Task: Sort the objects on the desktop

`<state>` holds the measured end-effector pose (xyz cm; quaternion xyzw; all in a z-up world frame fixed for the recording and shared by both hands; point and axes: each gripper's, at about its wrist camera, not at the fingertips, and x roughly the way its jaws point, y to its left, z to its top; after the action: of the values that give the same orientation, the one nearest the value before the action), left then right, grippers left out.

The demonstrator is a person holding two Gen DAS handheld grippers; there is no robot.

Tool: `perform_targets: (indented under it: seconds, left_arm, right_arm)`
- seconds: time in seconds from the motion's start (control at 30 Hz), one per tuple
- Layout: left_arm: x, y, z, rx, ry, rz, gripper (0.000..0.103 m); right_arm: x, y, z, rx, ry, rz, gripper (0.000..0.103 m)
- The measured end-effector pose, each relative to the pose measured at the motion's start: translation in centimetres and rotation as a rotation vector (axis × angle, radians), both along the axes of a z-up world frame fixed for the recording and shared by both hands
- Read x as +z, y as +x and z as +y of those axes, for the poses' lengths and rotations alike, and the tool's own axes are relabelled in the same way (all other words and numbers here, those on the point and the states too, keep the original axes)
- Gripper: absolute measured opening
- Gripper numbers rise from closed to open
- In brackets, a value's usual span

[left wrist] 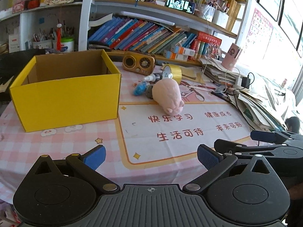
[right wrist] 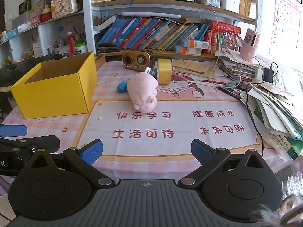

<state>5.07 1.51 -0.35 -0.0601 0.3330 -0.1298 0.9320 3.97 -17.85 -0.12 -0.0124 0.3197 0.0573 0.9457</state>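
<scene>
Both the left claw [left wrist: 151, 156] and right claw [right wrist: 146, 152] are spread wide, empty, hovering well short of the pink plush pig [left wrist: 168, 95], touching nothing.

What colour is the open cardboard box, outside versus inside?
The box is bright yellow outside and plain brown cardboard inside; the left wrist view shows it best.

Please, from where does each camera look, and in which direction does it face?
Left wrist: sits on the left tongs, faces across the desk to the yellow box; the right tongs show at its right.
Right wrist: sits on the right tongs, faces the pink plush pig; the left tongs show at its left.
Shared: box, pig, bookshelf.
</scene>
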Motion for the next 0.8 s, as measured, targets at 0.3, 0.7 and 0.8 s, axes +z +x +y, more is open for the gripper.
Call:
perform_targets:
  seconds: [0.3,0.7,0.8]
  left_arm:
    - [-0.3,2.5,-1.5,0.005,-0.008,0.009,0.103]
    - [-0.6,6.5,-4.2,0.009,0.012,0.021,0.103]
    - [-0.7,7.5,-4.9,0.022,0.016,0.021,0.103]
  right_arm:
    - [-0.4,3.1,-1.6,0.015,0.0,0.026,0.101]
    - [-0.6,8.2,-4.1,0.047,0.014,0.042,0.101]
    - [-0.7,9.5,-4.7,0.062,0.017,0.047,0.101]
